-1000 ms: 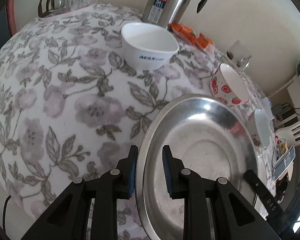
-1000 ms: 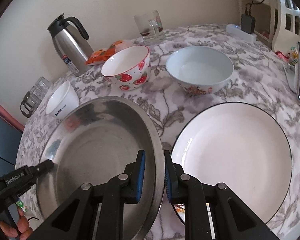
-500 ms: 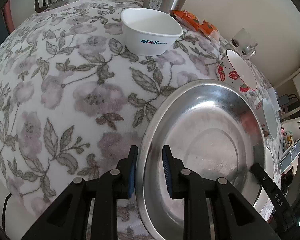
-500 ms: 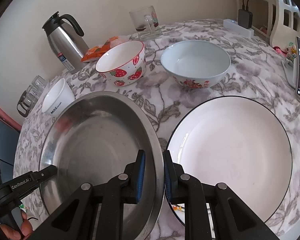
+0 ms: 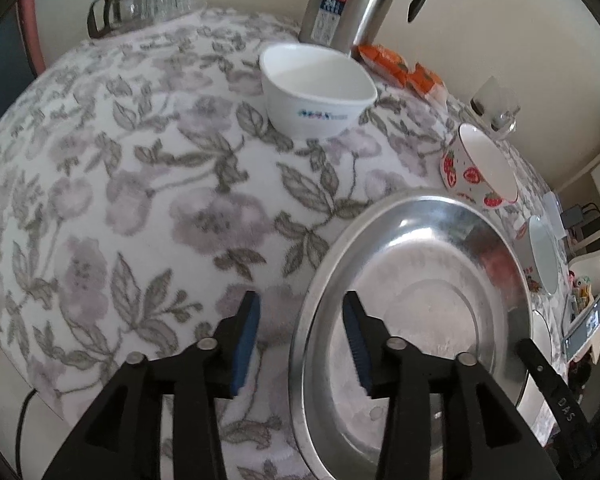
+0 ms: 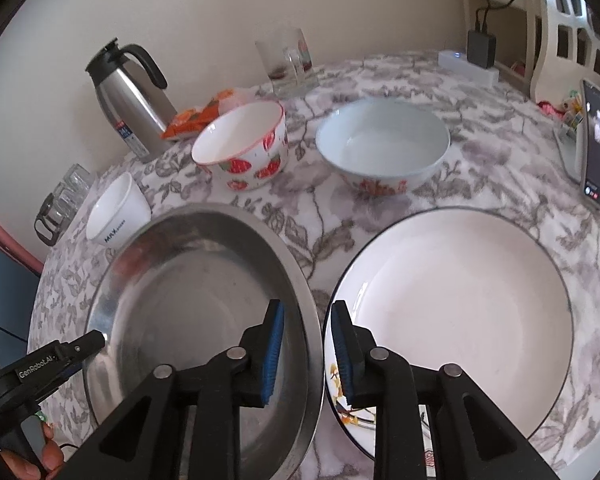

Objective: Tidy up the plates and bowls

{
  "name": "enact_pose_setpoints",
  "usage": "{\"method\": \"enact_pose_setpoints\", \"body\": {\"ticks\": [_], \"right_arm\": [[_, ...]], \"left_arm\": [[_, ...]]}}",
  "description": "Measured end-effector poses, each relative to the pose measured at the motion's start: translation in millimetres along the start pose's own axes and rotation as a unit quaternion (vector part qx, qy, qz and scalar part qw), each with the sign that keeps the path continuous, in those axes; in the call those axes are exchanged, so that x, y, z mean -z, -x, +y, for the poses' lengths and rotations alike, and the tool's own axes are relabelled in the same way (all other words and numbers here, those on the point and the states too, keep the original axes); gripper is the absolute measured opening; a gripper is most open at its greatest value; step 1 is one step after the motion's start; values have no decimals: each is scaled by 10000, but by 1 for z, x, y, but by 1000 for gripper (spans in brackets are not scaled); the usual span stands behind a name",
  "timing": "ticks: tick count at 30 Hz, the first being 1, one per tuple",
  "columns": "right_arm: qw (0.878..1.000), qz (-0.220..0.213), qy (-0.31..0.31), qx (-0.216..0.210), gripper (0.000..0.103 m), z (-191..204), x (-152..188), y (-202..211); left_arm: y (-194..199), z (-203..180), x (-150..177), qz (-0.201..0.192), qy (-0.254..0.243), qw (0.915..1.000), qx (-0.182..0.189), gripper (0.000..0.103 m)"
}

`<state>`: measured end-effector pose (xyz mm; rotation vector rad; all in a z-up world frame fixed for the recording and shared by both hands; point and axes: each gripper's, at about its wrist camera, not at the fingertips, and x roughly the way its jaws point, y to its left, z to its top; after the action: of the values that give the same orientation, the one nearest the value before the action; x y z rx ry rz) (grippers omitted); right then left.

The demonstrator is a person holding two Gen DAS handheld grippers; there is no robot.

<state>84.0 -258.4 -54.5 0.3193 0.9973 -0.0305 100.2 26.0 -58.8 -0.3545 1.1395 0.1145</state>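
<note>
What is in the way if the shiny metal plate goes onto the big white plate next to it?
Nothing visible. The metal plate sits right beside the white plate, which shows nothing on it, and only a strip of flowered cloth lies between them. The strawberry bowl and the pale blue bowl stand farther back.

Cream wall point(image 6: 220, 8) behind a floral-clothed table point(image 5: 140, 200) — soft, even daylight.

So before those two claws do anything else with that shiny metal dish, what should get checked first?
1. Left claw letting go of the metal dish: ok, opening, rim between the pads untouched.
2. Right claw letting go: ok, opening, rim in the gap.
3. Dish resting flat on the tablecloth: cannot tell.
4. Dish clear of the white plate: ok, beside it.
5. Strawberry bowl upright, empty: ok.
</note>
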Motion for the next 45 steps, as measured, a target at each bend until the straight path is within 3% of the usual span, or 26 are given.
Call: {"method": "enact_pose_setpoints", "body": {"ticks": [3,5,6,9,11,13,19,23,31,35,41,45], "right_arm": [[9997,-170,88,139,29,3,-2,7],[9993,-268,159,227,51,6,-2,11],[9991,-286,190,246,57,8,-2,12],[9982,-370,377,298,64,14,-3,16],[9976,-404,478,305,76,18,-3,17],[9975,-399,523,277,78,19,-2,16],[9976,-389,513,252,86,18,-2,14],[9975,-413,506,263,103,17,-3,14],[9969,-671,327,232,103,8,-5,29],[9957,-866,-77,307,103,-9,-10,44],[9943,-971,-438,-83,103,-33,-12,62],[9931,-1064,-485,-108,103,-46,-14,74]], "left_arm": [[7,0,-2,-171,-5,9998,-77,59],[9,-1,-3,-233,-58,9996,-115,66],[11,-4,-3,-277,-157,9994,-169,68],[12,-15,-1,-327,-458,9976,-393,70],[12,-17,0,-316,-528,9973,-391,76],[12,-16,0,-336,-534,9972,-398,87],[15,-15,-1,-397,-522,9969,-446,95],[19,-15,-1,-491,-498,9964,-478,95],[32,-23,1,-717,-512,9957,-281,95],[42,-29,1,-883,-435,9951,80,95],[66,-53,4,-1364,-620,9857,772,95],[77,-78,9,-1345,-800,9805,1190,96]]}}
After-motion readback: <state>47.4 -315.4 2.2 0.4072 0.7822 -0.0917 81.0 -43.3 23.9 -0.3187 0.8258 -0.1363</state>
